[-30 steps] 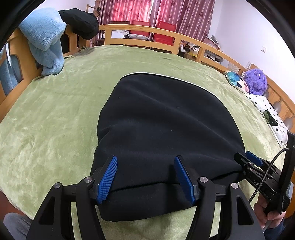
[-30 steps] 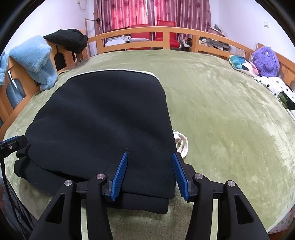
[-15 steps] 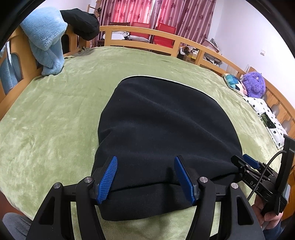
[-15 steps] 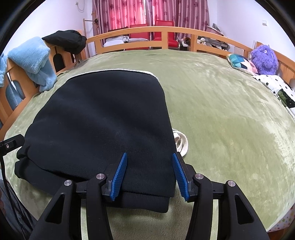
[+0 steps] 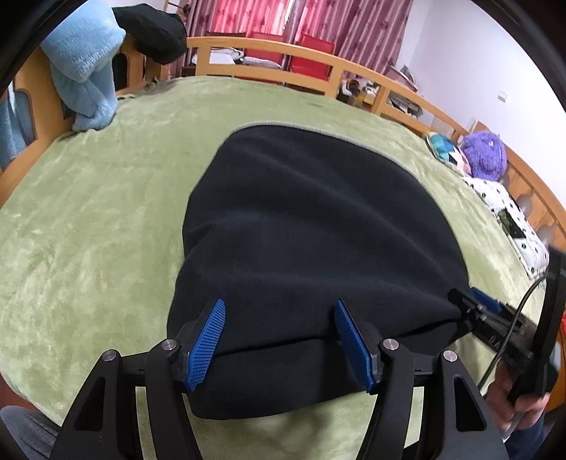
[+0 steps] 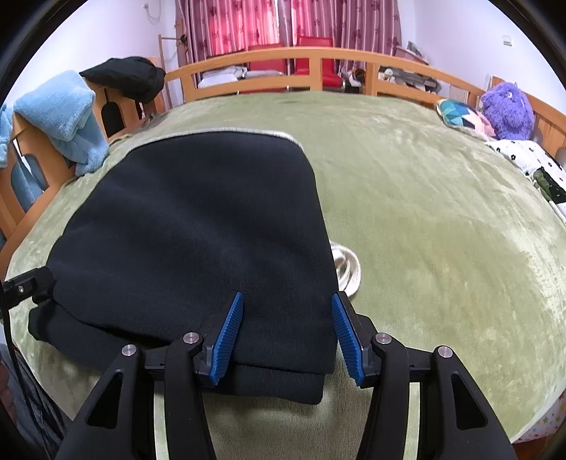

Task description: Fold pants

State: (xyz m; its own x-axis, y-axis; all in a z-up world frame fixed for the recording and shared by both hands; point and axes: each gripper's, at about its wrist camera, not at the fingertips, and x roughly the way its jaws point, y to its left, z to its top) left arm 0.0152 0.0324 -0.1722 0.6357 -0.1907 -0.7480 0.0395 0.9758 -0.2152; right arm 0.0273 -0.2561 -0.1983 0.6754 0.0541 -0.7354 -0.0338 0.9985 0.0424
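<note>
pants (image 5: 311, 226): folded double on green blanket (image 5: 88, 219)
left gripper (image 5: 279, 339): released, above near edge
right gripper (image 6: 286, 336): opening, clamping nothing
risk: upper layer sliding askew; cause: pads snagging fleece

Wooden-railed bed (image 6: 318, 58), pink curtains (image 6: 247, 21)

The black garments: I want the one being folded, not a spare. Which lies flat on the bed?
The black pants spread on the green blanket, under both grippers. The other black garment is bunched over the wooden bed rail, beside the blue towel.
</note>
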